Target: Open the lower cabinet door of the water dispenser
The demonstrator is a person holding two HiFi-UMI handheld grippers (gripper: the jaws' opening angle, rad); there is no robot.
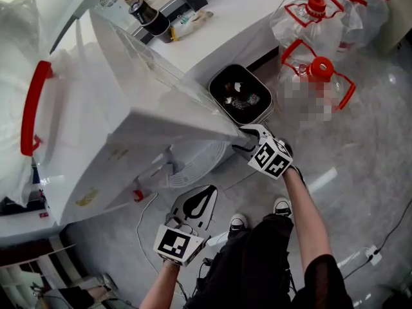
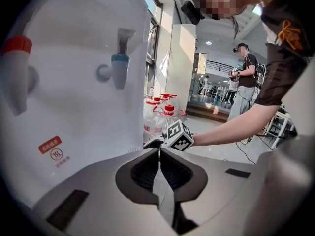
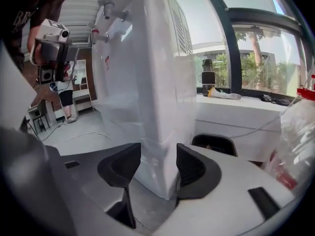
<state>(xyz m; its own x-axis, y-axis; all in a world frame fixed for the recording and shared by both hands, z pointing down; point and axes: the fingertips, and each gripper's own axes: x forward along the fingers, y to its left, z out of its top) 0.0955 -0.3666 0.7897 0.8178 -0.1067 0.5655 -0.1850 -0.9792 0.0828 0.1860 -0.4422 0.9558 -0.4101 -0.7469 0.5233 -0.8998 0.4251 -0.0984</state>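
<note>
The white water dispenser stands at the left of the head view, with a bottle on top whose handle is red. My right gripper is at its lower right corner. In the right gripper view the open right gripper has the dispenser's lower corner ahead between the jaws, not pressed by the pads. My left gripper hangs low in front of the dispenser, jaws shut and empty. Its view shows the red tap and blue tap. I cannot make out the door's edge.
A black waste bin sits by the white counter. Large water bottles with red caps stand on the floor at the right. A round white grille and a cable lie near the dispenser's foot. Another person stands far off.
</note>
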